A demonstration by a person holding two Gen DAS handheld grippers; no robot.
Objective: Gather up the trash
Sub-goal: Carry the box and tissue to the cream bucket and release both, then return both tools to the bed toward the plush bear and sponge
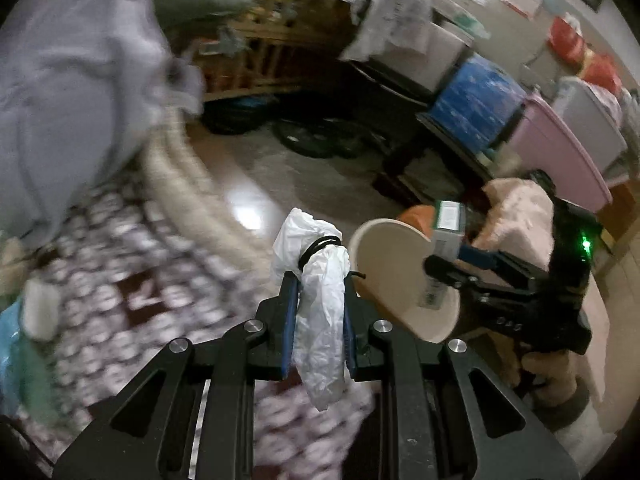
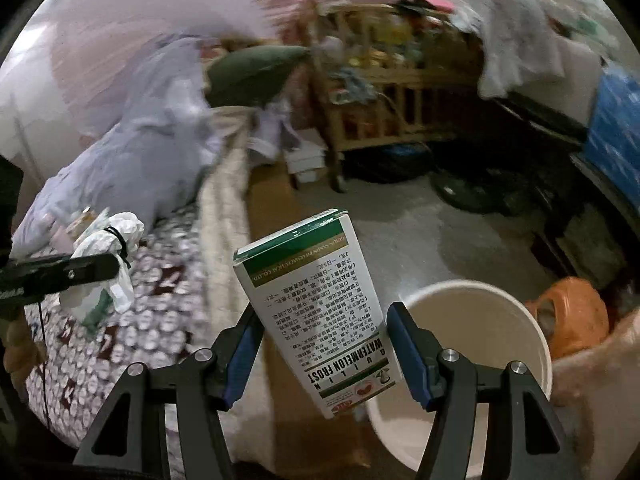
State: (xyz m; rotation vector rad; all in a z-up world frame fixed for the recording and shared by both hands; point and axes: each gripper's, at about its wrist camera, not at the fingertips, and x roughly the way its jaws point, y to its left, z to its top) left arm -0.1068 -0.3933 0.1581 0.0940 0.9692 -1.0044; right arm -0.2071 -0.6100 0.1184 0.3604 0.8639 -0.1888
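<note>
My left gripper (image 1: 319, 280) is shut on a crumpled white plastic bag (image 1: 324, 320) bound with a black tie; the bag hangs between the blue pads. In the right wrist view that left gripper (image 2: 114, 268) and its bag (image 2: 116, 232) hover over the bed at the left. My right gripper (image 2: 324, 312) is shut on a white and green medicine box (image 2: 316, 300) that stands tilted between the pads. A round cream waste bin (image 2: 452, 286) sits on the floor just right of the box. From the left wrist, the bin (image 1: 400, 276) lies ahead, with the right gripper (image 1: 446, 256) and box (image 1: 448, 220) over it.
A bed with a patterned cover (image 1: 120, 280) and a lilac quilt (image 1: 80, 80) lies to the left. A wooden cot (image 2: 380, 92), a blue box (image 1: 476, 100) and a pink tub (image 1: 560, 148) line the far side. An orange object (image 2: 572, 312) sits beside the bin.
</note>
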